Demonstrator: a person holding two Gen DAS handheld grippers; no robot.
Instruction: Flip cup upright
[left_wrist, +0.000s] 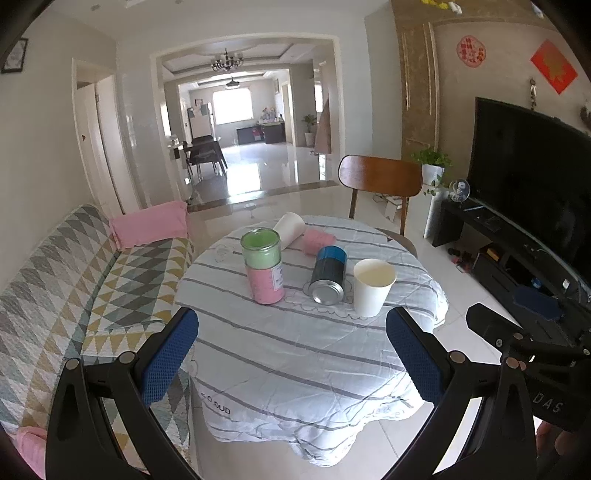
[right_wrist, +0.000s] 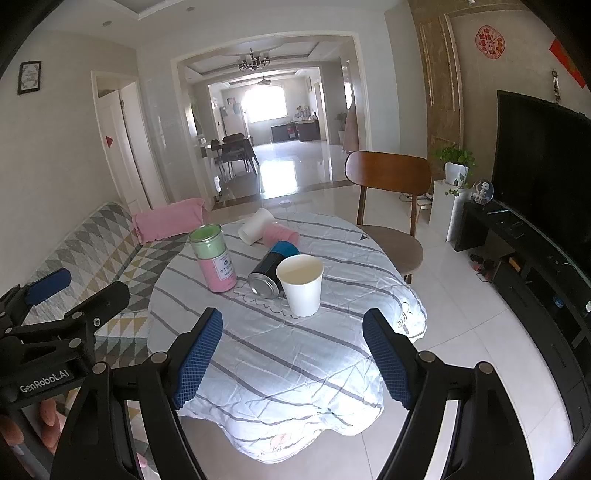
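A white paper cup (left_wrist: 372, 287) (right_wrist: 301, 284) stands upright, mouth up, on the striped tablecloth near the table's right middle. A second white cup (left_wrist: 291, 229) (right_wrist: 255, 226) lies on its side at the far edge, next to a pink cup (left_wrist: 318, 240) (right_wrist: 280, 234) also on its side. My left gripper (left_wrist: 291, 354) is open and empty, held back over the table's near edge. My right gripper (right_wrist: 293, 350) is open and empty, also near the front edge, short of the upright cup.
A green-and-pink canister (left_wrist: 263, 271) (right_wrist: 215, 258) stands left of centre. A blue-and-black can (left_wrist: 328, 276) (right_wrist: 271, 269) lies on its side beside the upright cup. A wooden chair (left_wrist: 380, 184) stands behind the table, a sofa (left_wrist: 74, 280) at left, a TV stand (left_wrist: 517, 251) at right.
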